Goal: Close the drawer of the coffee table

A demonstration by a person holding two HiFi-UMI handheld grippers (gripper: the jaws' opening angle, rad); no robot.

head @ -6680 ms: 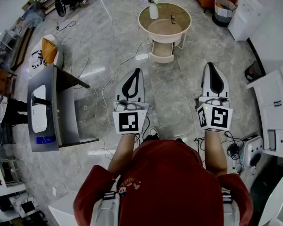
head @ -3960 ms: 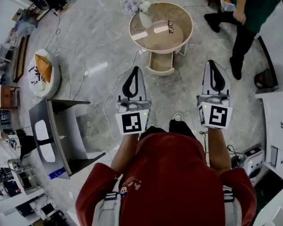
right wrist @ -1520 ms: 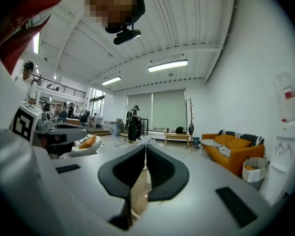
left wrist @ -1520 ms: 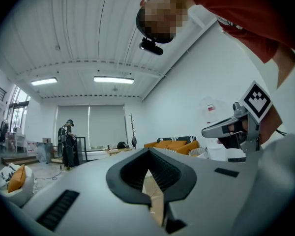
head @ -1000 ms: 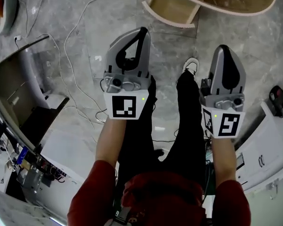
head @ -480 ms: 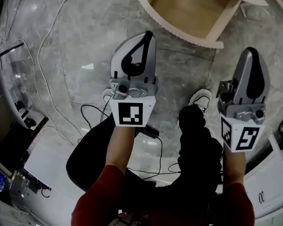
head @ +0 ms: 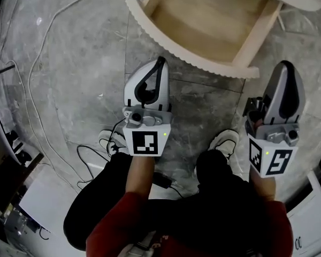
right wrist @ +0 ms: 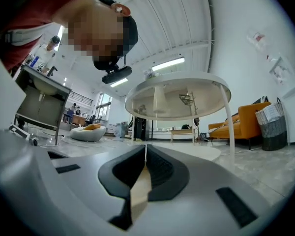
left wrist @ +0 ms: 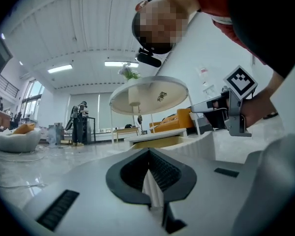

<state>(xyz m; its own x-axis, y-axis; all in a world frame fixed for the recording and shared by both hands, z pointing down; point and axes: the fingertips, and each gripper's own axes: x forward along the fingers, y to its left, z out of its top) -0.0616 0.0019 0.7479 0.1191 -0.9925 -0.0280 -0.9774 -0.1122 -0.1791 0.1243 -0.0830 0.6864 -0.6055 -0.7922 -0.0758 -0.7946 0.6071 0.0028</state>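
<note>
Drawer [head: 203,28] standing open, left gripper [head: 160,61] clenched empty, right gripper [head: 287,65] clenched empty, both near its ribbed front

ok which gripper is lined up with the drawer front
The left gripper: its tip points at the ribbed front of the open drawer. The right gripper sits out past that front's right corner.

I'm working in a big open lab hall staged as a living room: orange sofa [right wrist: 255,119] far right, round coffee table [right wrist: 214,85], grey marble floor [head: 69,90] strewn with cables [head: 45,31], strip lights [right wrist: 168,63] overhead.
</note>
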